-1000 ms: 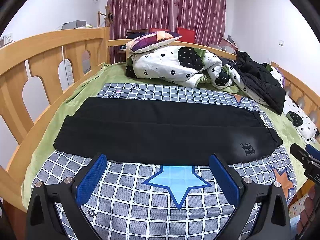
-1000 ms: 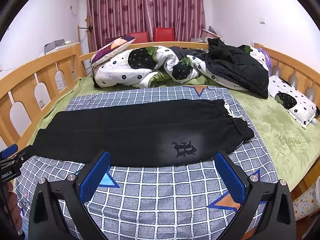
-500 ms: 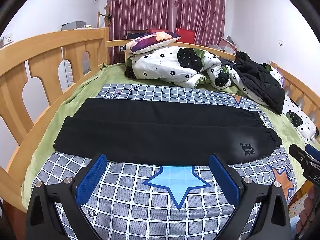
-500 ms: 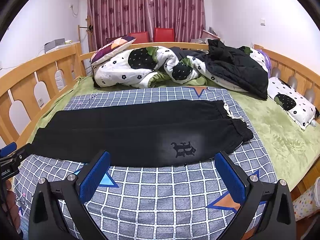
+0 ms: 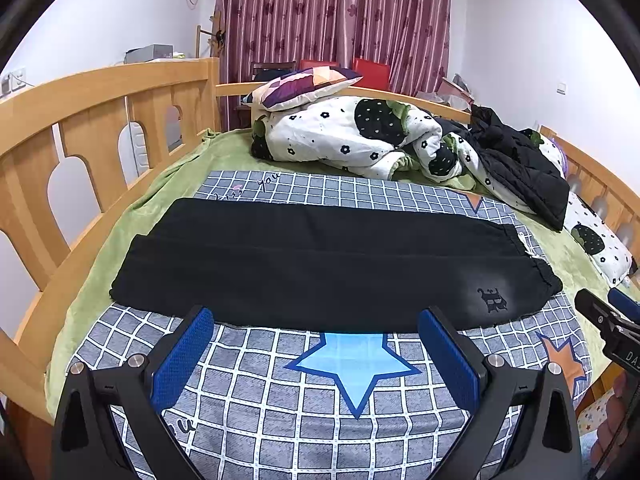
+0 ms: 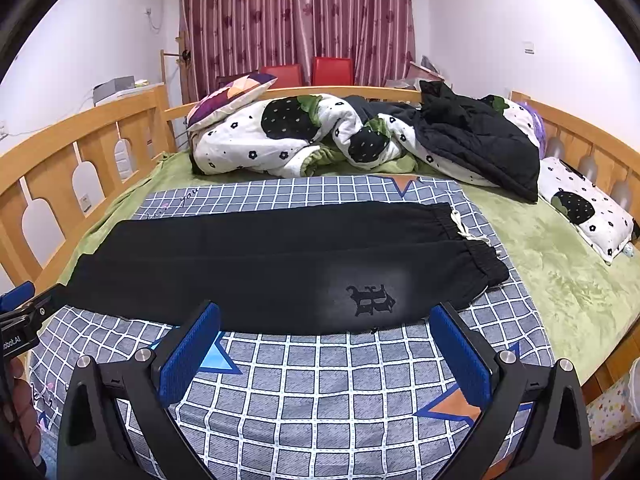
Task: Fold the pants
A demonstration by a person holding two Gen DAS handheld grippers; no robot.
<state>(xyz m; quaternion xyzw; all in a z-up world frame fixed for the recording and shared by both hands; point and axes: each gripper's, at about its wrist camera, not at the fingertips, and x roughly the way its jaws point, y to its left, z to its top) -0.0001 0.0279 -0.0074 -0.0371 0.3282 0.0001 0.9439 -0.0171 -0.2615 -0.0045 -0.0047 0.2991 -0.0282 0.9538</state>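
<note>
the black pants [image 5: 320, 264] lay flat across the checked blanket [image 5: 280, 392], just ahead of the left gripper [image 5: 316, 344] and right gripper [image 6: 324, 344], both with jaws spread apart, touching nothing.

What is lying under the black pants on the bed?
The black pants lie flat on a grey checked sheet with star prints, spread over a green blanket. The sheet's pattern directly beneath the pants is covered.

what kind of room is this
Most likely a home bedroom: the black pants lie flat on a wooden-railed bed, with a rumpled floral quilt and pillow at its far end and maroon curtains behind.
</note>
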